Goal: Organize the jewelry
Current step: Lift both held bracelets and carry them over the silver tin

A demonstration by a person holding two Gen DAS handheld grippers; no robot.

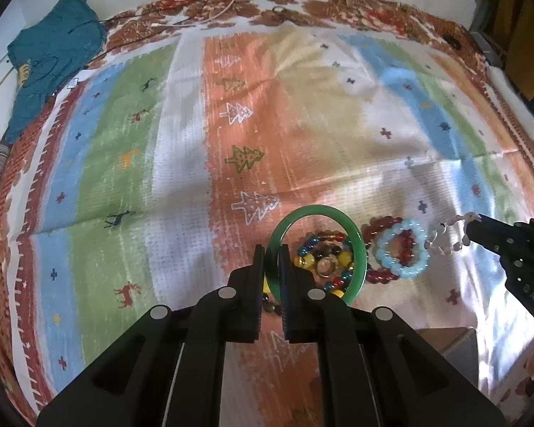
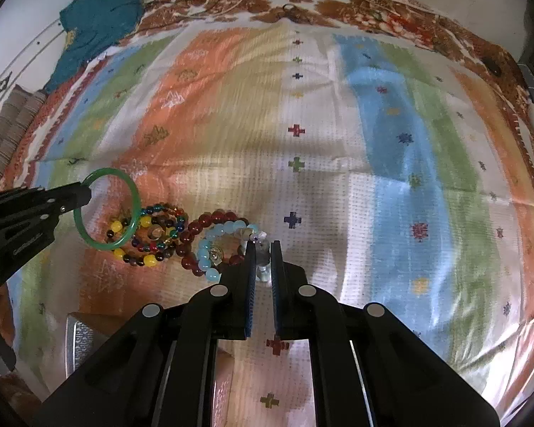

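Two grippers, both loaded.
Left gripper (image 1: 270,259) jaws clamped on green bangle (image 1: 352,235), raised clear; right gripper (image 2: 263,256) jaws pinching pale bead bracelet (image 2: 261,249), 3 o'clock of pile.

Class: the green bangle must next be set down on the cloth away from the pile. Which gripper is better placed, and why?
Left. The left gripper is already shut on the green bangle, holding it raised over the multicoloured bead bracelet. The right gripper is shut on a pale bead bracelet.
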